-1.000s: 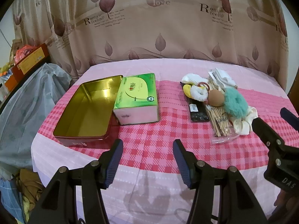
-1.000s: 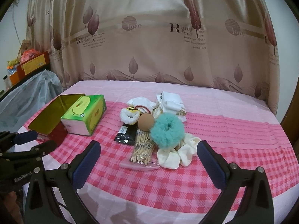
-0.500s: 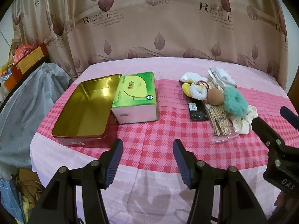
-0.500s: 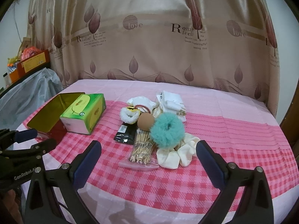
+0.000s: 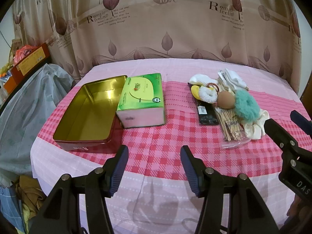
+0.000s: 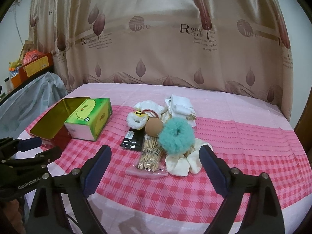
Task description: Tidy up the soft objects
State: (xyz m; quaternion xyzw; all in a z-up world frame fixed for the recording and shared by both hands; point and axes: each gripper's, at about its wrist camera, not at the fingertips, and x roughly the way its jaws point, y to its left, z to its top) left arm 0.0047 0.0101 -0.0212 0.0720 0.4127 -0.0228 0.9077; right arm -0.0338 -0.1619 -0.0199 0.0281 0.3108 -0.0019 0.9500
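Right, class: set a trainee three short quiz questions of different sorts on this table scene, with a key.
1. True or false: the gold tin has its lid on.
2. What lies on the toothpick bag beside the brown ball? A) teal scrunchie B) tissue box C) spoon
3. Fill in: both the left gripper and the right gripper are ____.

Key: 1 false; 2 A; 3 open.

Curtain with leaf print hangs behind the table, which carries a pink checked cloth. Grey plastic sheet and orange box at left.
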